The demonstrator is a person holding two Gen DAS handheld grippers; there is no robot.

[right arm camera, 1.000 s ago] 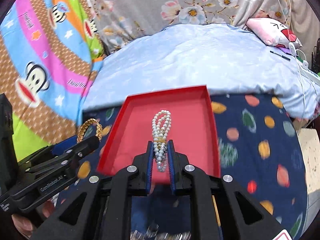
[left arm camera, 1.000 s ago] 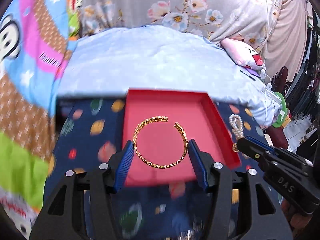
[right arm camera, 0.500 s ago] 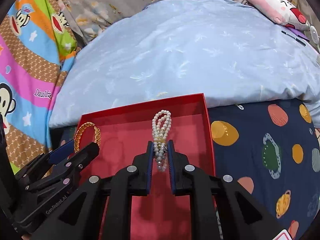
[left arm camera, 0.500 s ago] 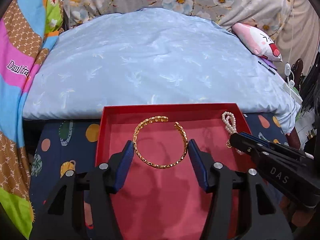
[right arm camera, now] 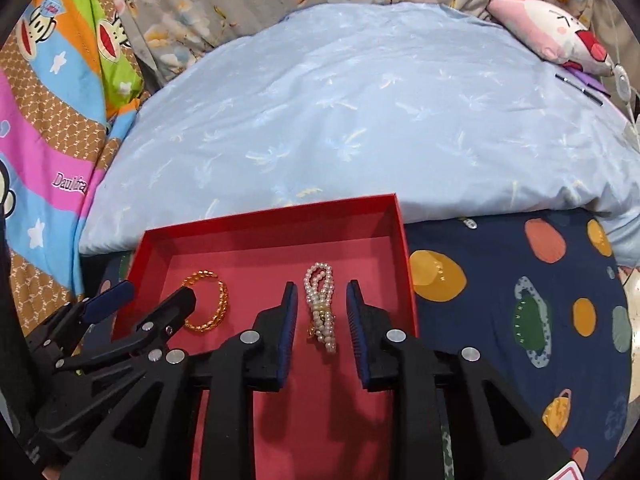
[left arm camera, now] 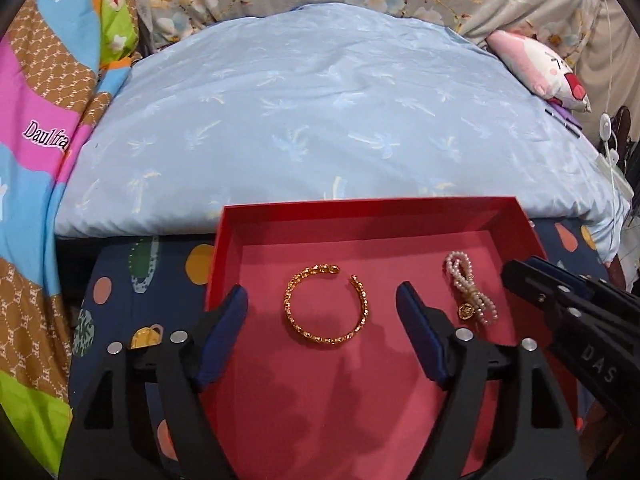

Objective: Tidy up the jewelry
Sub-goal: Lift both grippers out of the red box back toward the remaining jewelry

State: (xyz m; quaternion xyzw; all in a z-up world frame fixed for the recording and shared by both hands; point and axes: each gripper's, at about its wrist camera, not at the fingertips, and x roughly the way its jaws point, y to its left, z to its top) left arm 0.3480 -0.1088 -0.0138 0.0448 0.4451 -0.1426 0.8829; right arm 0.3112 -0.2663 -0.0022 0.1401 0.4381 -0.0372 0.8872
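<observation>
The left gripper (left arm camera: 324,316) has just spread its jaws, clear of the gold bangle (left arm camera: 326,308) lying in the red tray (left arm camera: 360,210). Alongside, the right gripper (right arm camera: 322,312) has just parted around the pearl bracelet (right arm camera: 320,304), untouched. Beyond lies a pale blue quilt (left arm camera: 320,120).

Gold bangle (left arm camera: 326,307), pearl bracelet (left arm camera: 472,294) in red tray (left arm camera: 400,212)

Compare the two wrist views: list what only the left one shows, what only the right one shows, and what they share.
Left wrist only: the gold bangle whole, its gap visible, lying between the left gripper jaws, which have just been opening.

Right wrist only: the right gripper jaws, also just opening, either side of the pearl bracelet.

Both: the red tray holding both pieces, neither gripped, and the blue quilt.
</observation>
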